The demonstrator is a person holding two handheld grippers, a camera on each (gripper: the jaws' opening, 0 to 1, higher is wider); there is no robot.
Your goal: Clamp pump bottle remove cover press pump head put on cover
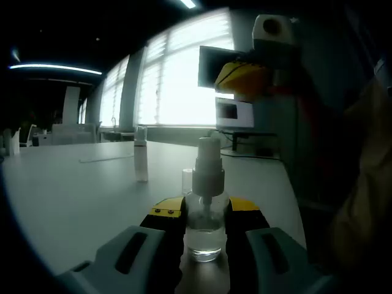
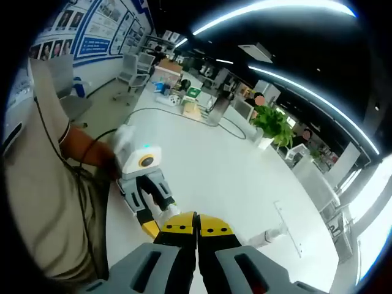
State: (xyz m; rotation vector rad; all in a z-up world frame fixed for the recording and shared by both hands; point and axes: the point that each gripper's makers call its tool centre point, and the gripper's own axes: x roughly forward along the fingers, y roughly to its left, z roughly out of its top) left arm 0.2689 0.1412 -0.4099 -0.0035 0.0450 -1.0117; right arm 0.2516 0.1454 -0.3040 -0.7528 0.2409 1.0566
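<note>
The pump bottle [image 1: 205, 211] stands upright on the white table [image 1: 73, 196], clamped at its clear body between the jaws of your left gripper [image 1: 204, 228], with its pump head bare and the table's near edge just under the gripper. A second slim bottle [image 1: 141, 154] stands well apart behind it to the left, and wide bare tabletop lies all around. Your right gripper [image 2: 196, 230] has its jaws pressed together on nothing, above the left gripper [image 2: 147, 190], and in its view a bottle lying on its side [image 2: 267, 236] rests nearby.
</note>
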